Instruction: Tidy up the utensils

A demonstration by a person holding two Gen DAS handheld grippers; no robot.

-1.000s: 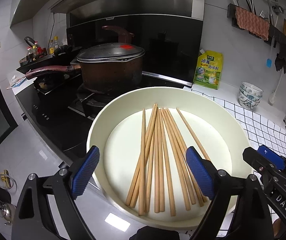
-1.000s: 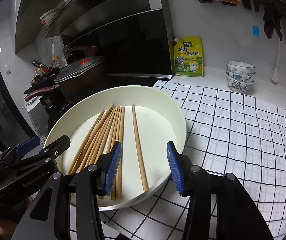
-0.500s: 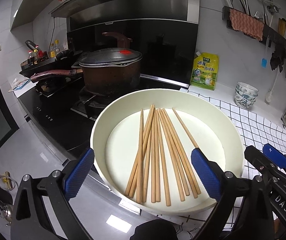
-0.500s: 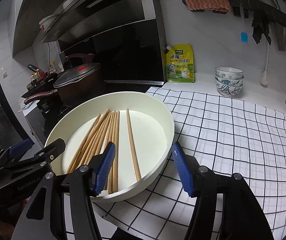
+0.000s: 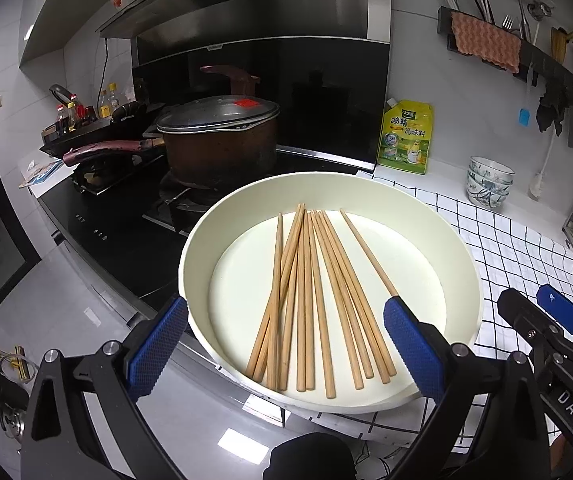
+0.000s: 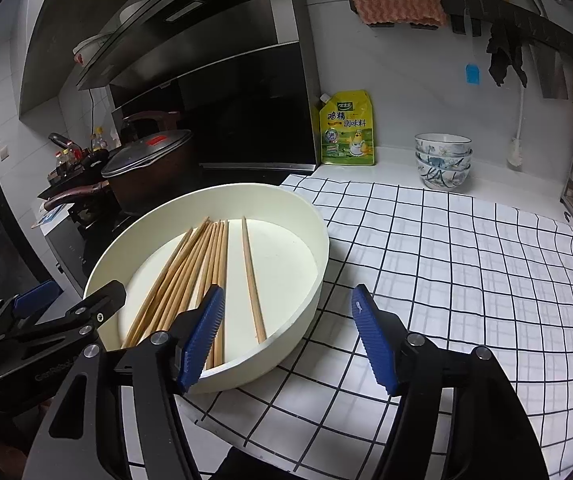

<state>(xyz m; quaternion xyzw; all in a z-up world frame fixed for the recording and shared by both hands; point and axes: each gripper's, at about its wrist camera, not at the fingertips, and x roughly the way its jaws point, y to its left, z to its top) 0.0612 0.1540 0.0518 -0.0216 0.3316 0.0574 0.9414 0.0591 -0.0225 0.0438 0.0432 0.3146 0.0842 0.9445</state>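
Observation:
Several wooden chopsticks (image 5: pixel 310 296) lie side by side in a cream round basin (image 5: pixel 462 252) on the counter edge. One chopstick (image 6: pixel 252 280) lies apart on the right of the bunch (image 6: pixel 190 276). My left gripper (image 5: pixel 286 344) is open and empty, its blue pads just above the basin's near rim. My right gripper (image 6: pixel 286 336) is open and empty, straddling the basin's (image 6: pixel 310 216) right near rim. The right gripper's body shows in the left wrist view (image 5: pixel 558 340), and the left gripper's in the right wrist view (image 6: pixel 46 320).
A lidded brown pot (image 5: pixel 218 140) sits on the black stove left of the basin. A checked cloth (image 6: pixel 466 264) covers the counter to the right. A yellow seasoning pouch (image 6: pixel 348 128) and stacked bowls (image 6: pixel 442 160) stand at the back wall. A utensil rail (image 5: pixel 526 44) hangs above.
Both grippers have drawn back and up from the basin, so it sits lower and smaller in view. Both have opened a little wider. The chopsticks have not moved.

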